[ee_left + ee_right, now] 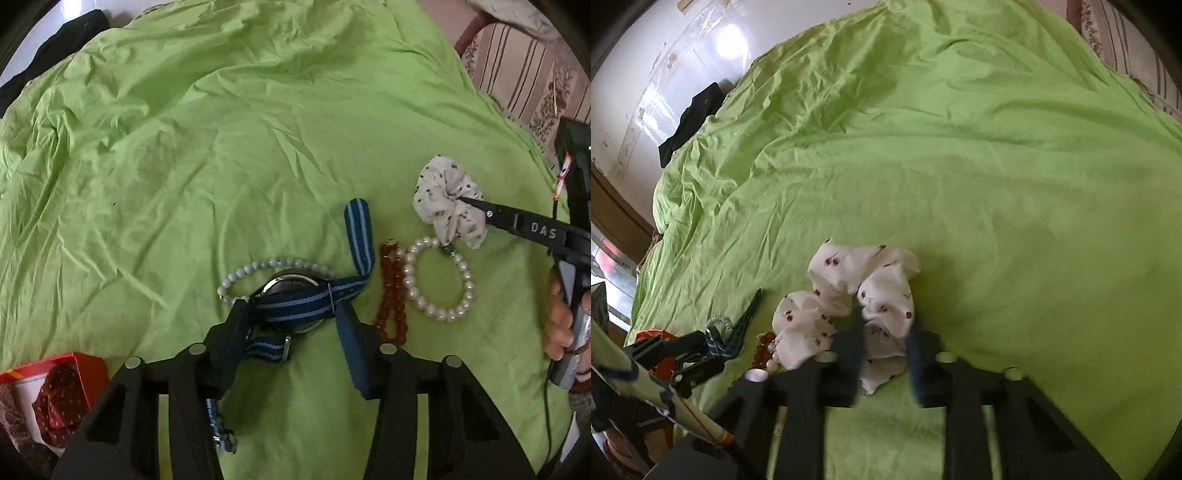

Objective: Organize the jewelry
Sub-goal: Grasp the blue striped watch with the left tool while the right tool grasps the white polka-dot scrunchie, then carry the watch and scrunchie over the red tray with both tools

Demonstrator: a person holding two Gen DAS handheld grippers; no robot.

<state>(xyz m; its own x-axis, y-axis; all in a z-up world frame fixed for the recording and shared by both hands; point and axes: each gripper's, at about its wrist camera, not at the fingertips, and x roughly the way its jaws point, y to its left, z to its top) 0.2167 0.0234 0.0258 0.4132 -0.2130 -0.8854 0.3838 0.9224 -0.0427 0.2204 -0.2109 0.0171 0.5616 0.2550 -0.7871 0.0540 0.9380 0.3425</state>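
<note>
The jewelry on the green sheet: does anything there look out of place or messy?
Yes. The watch lies face down on the pale bead bracelet, its striped strap twisted and sticking out. The scrunchie among the bracelets is a hair tie, not jewelry. The pearl bracelet and amber beads lie neatly.

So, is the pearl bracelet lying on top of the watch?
No, the pearl bracelet lies flat on the green sheet, apart from the watch, with the amber bracelet between them.
</note>
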